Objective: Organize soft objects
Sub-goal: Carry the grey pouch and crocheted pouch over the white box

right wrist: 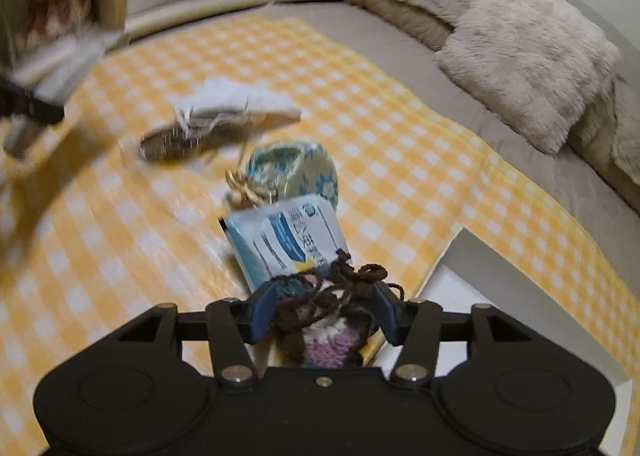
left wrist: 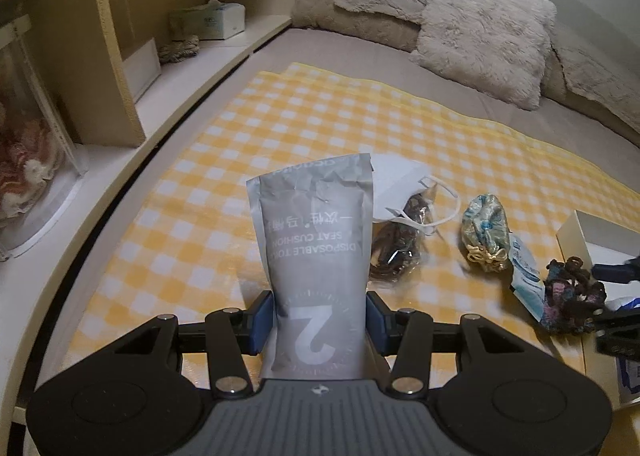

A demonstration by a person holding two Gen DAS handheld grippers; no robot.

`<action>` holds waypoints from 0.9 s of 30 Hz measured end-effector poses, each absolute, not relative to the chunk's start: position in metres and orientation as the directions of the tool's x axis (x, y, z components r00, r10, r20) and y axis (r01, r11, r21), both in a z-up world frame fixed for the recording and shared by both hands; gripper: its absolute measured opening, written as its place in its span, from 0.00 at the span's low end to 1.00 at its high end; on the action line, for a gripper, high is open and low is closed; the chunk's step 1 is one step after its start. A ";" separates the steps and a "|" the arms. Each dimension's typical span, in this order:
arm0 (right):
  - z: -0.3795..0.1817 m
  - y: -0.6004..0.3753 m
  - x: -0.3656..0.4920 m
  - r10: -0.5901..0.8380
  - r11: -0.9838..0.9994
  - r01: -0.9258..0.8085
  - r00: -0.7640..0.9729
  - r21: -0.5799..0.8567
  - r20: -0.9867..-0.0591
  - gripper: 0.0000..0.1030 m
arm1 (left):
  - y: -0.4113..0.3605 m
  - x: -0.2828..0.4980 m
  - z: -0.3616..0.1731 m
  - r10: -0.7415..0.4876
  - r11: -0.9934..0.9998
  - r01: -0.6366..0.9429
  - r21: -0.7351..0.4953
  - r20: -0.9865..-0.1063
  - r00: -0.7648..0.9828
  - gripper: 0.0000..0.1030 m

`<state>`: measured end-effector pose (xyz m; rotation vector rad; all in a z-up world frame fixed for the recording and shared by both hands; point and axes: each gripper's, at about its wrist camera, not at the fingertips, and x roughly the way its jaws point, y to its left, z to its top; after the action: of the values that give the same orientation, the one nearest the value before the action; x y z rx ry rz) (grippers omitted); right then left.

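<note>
Gripping "DISPOSABLE SEAT CUSHION" pouch [left wrist: 316, 256] are left fingers [left wrist: 262, 320]; right fingers [right wrist: 262, 310] hold crocheted pouch [right wrist: 326, 322].

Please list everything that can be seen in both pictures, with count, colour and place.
grey pouch: 1, grey, between left tongs
face mask: 1, white, on checked cloth
drawstring bag: 1, blue-green, on cloth
sachet: 1, white-blue, near right tongs
crochet piece: 1, brown-pink, between right tongs
checked cloth: 1, yellow-white, on bed
pillows: several, beige, behind
tissue box: 1, white, on shelf
left tongs: 1, black-blue
right tongs: 1, black-blue
</note>
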<state>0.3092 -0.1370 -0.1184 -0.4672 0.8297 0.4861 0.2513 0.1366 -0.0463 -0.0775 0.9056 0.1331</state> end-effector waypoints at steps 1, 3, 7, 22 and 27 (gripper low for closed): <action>-0.123 -0.136 0.311 0.216 0.783 -0.585 0.573 -0.211 -0.790 0.55 | 0.137 0.253 -0.047 0.078 0.989 -0.145 -0.015 -0.790 0.608 0.48; -0.132 -0.131 0.315 0.189 0.762 -0.599 0.569 -0.246 -0.800 0.61 | 0.136 0.256 -0.050 0.067 0.990 -0.140 -0.022 -0.796 0.602 0.48; -0.147 -0.124 0.321 0.147 0.725 -0.623 0.555 -0.292 -0.818 0.66 | 0.135 0.262 -0.057 0.054 0.991 -0.131 -0.028 -0.809 0.586 0.48; -0.094 -0.135 0.294 0.275 0.761 -0.607 0.622 -0.229 -0.733 0.33 | 0.119 0.254 -0.039 0.028 0.993 -0.103 -0.049 -0.774 0.633 0.48; -0.060 -0.144 0.279 0.340 0.795 -0.579 0.670 -0.179 -0.659 0.34 | 0.113 0.243 -0.018 0.023 0.993 -0.103 -0.065 -0.733 0.680 0.48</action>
<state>0.2785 -0.1443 -0.0605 -0.3950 0.6514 0.5335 0.2431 0.1131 -0.0178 -0.1040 0.8205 0.0706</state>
